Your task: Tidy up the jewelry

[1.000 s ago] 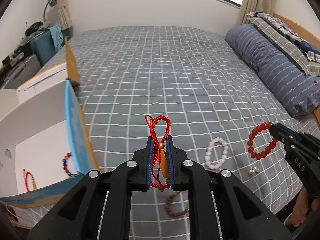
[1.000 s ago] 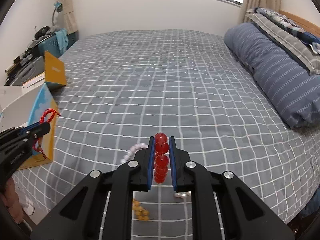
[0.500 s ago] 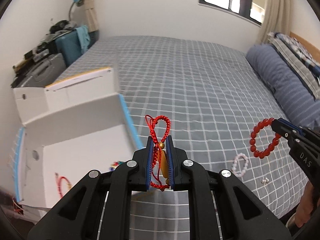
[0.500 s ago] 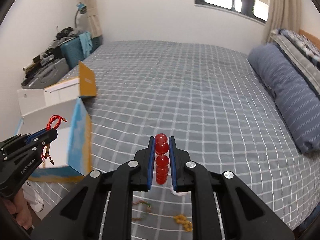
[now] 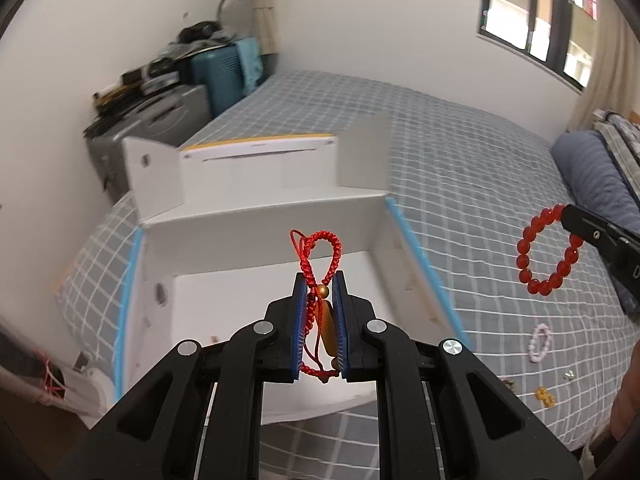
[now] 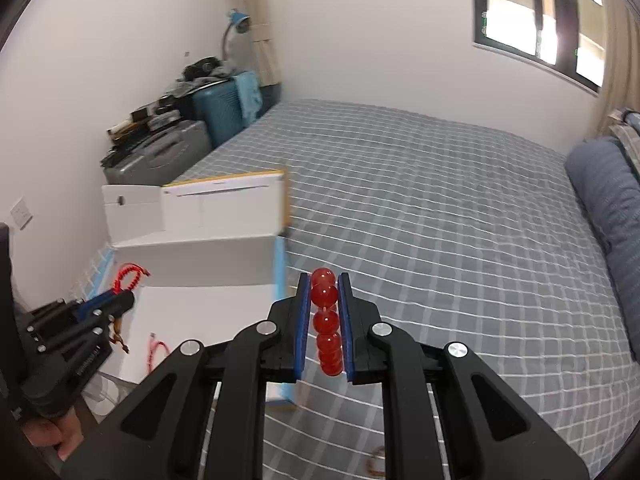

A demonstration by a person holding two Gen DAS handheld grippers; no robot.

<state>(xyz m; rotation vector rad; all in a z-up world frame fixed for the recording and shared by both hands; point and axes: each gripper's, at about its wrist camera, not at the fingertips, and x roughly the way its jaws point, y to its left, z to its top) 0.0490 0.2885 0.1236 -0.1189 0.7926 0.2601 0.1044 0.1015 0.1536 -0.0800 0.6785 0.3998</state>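
A bed (image 5: 460, 168) under a gray checked cover fills the room beyond both sets of jaws, a blue striped bolster (image 6: 612, 216) lying along its far right edge. An open white box (image 5: 248, 280) with blue-edged walls sits on the bed directly ahead of and below the left gripper (image 5: 320, 312), its raised lid (image 5: 256, 160) standing behind it. The left jaws are pinched nearly together on a red braided cord bracelet (image 5: 318, 256), whose loop rises above the fingertips over the box's open interior; an amber bead hangs between the blue pads. The right gripper (image 6: 325, 316) holds its jaws closed on a red bead bracelet (image 6: 325, 294), round glossy beads stacked in a column between the pads, out over the bed just right of the box's near wall. In the left view this bracelet hangs as a full ring (image 5: 548, 252) from the right jaws, well to the right of the box. A small pink bead bracelet (image 5: 540, 338) and tiny gold pieces (image 5: 546, 396) lie on the cover below that ring. Inside the box, a pink item (image 6: 154, 354) rests on the white floor, blurred.
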